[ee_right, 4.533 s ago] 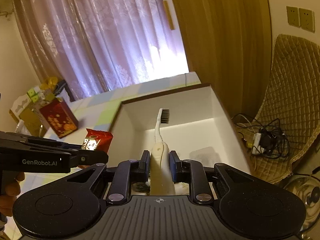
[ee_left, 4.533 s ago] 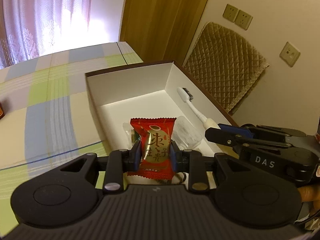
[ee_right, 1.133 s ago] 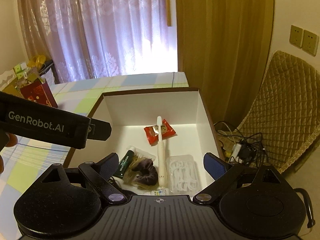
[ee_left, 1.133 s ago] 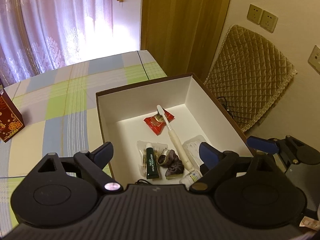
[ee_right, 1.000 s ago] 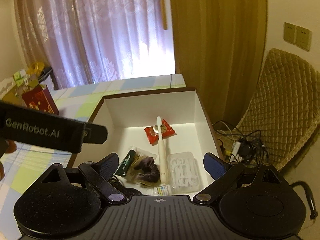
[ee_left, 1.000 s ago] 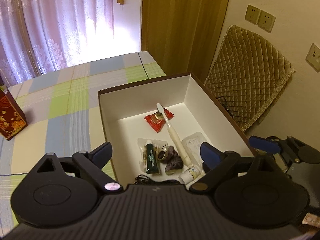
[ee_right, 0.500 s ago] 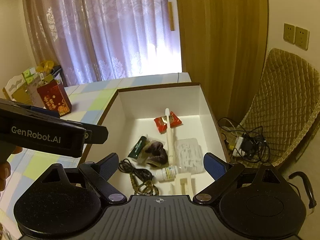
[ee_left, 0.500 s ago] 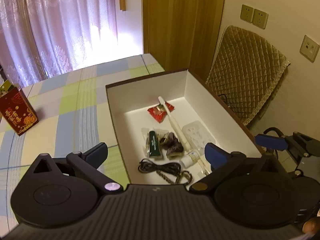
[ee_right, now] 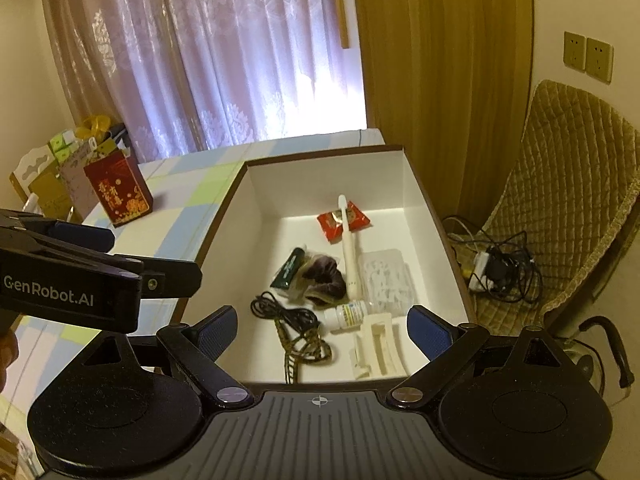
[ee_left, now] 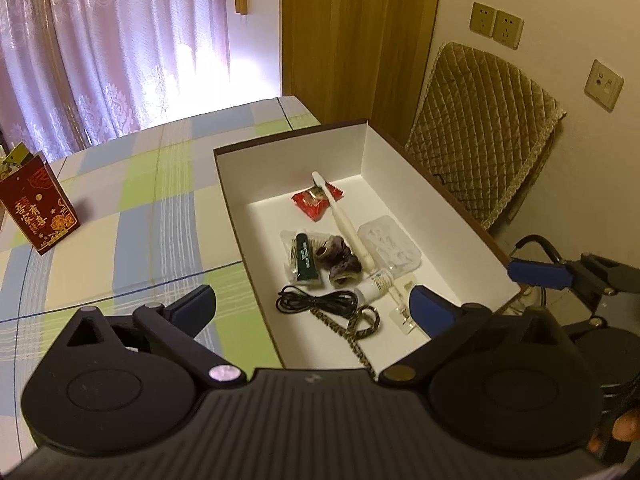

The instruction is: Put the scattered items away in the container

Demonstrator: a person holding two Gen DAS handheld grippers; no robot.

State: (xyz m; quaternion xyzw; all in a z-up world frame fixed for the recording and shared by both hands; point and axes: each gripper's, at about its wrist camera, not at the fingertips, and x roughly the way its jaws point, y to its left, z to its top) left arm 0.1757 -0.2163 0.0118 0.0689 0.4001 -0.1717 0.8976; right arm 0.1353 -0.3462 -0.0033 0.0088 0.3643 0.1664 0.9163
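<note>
Here, box (ee_right: 416,200) beyond spread fingers (ee_right: 426,330) — nothing held.

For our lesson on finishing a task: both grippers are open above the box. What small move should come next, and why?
Probably draw both back and stop. The left gripper and right gripper are open and hold nothing; the toothbrush and red sachet lie in the box.

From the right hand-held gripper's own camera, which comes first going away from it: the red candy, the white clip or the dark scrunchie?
1. White clip, just ahead of the right hand-held gripper, box's near end.
2. Scrunchie, mid-box, left of centre.
3. Red candy, towards the far wall.
</note>
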